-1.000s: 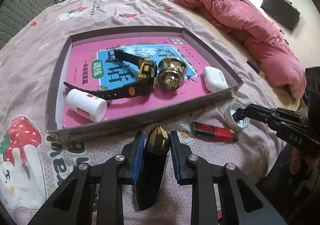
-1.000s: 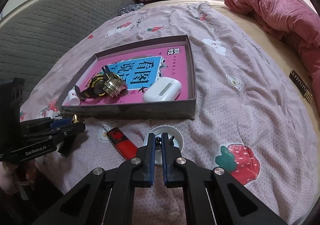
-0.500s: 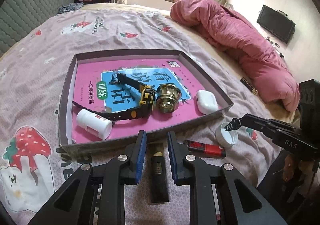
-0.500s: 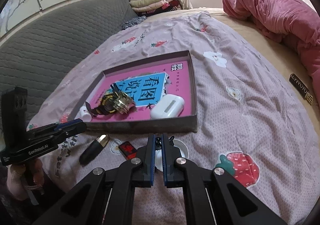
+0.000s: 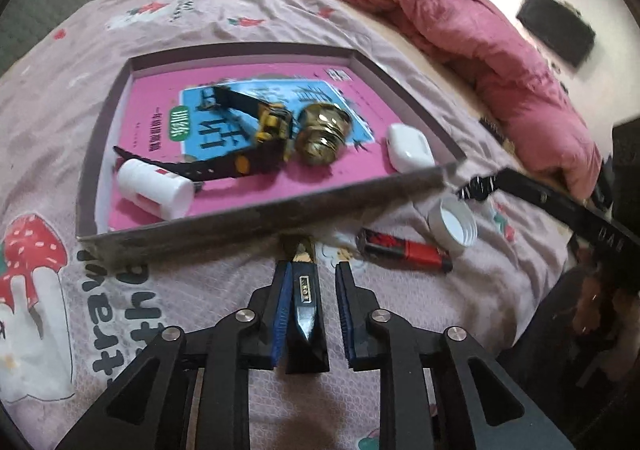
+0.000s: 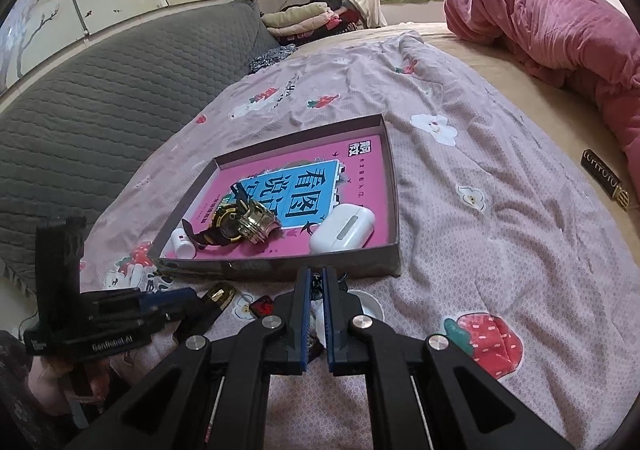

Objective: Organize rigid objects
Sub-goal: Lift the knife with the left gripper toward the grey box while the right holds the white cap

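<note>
Tray on bed, already loaded: bottle, watch, knob, earbud case. Below its near wall, which bars the way in: black tube lying between left fingers, opening, not clamped. Rightward, lighter and cap waiting outside; right fingers closed, nothing plainly held.

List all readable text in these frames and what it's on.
"看图说话": blue panel of the pink book lying in the grey cardboard tray.
"GenRobot.AI": black body of the left claw.
"DAS": black arm of the right claw.
Gold letters on the black strip on the beige sheet: blurred.
Badge on the black-and-gold lighter: too small.
</note>
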The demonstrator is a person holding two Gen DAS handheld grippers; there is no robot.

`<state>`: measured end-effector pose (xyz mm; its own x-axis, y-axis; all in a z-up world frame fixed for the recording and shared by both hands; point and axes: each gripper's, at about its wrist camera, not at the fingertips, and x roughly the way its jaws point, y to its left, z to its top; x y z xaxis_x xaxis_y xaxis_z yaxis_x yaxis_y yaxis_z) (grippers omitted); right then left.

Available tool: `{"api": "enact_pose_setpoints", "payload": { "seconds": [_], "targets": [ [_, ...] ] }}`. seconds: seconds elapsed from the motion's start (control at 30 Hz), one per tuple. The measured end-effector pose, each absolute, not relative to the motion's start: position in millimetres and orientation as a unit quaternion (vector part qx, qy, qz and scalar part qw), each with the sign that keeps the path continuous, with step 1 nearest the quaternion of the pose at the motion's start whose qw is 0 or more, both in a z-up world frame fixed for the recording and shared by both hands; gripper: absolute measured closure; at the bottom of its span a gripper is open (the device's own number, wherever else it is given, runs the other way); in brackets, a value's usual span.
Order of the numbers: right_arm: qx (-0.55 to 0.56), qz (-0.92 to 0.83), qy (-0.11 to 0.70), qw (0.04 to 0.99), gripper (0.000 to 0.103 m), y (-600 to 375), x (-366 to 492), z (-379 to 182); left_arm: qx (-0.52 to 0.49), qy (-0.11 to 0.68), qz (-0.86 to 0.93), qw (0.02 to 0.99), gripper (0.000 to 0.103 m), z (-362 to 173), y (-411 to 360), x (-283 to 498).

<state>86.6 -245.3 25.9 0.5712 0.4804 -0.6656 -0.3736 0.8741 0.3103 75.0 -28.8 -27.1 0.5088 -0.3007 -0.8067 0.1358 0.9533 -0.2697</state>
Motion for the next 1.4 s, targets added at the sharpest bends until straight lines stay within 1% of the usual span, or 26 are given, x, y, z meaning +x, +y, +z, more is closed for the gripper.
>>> {"api": "enact_pose_setpoints", "payload": {
  "seconds": [0.1, 0.3, 0.43, 0.53, 0.57, 0.7, 0.87, 1.23, 1.4],
  "targets": [
    [0.067, 0.240, 0.394, 0.885, 0.097, -246, 87, 26, -0.075, 0.483, -0.125, 0.863, 0.074, -29, -33, 75],
    [0.069, 0.240, 0.394, 0.884, 0.097, -245, 88, 26, -0.073, 0.510, -0.105, 0.850, 0.074, -45, -32, 80],
    [0.068, 0.239, 0.395, 0.884, 0.097, -245, 88, 26, -0.069, 0.511, -0.101, 0.851, 0.074, -50, -35, 81],
    [0.066, 0.240, 0.394, 0.885, 0.097, -245, 88, 26, -0.065, 0.507, -0.096, 0.854, 0.075, -50, -37, 82],
    [0.065, 0.240, 0.394, 0.885, 0.097, -245, 88, 26, -0.059, 0.504, -0.092, 0.857, 0.080, -49, -38, 81],
    [0.068, 0.238, 0.392, 0.886, 0.097, -244, 88, 26, -0.040, 0.498, -0.091, 0.861, 0.080, -45, -44, 80],
    [0.072, 0.238, 0.387, 0.888, 0.097, -245, 89, 27, -0.038, 0.471, -0.090, 0.877, 0.080, -28, -44, 73],
    [0.075, 0.241, 0.375, 0.892, 0.097, -247, 89, 31, -0.068, 0.396, -0.090, 0.911, 0.080, 14, -23, 62],
    [0.072, 0.245, 0.367, 0.895, 0.097, -243, 92, 34, -0.081, 0.381, -0.070, 0.918, 0.080, 21, -7, 67]
  ]
}}
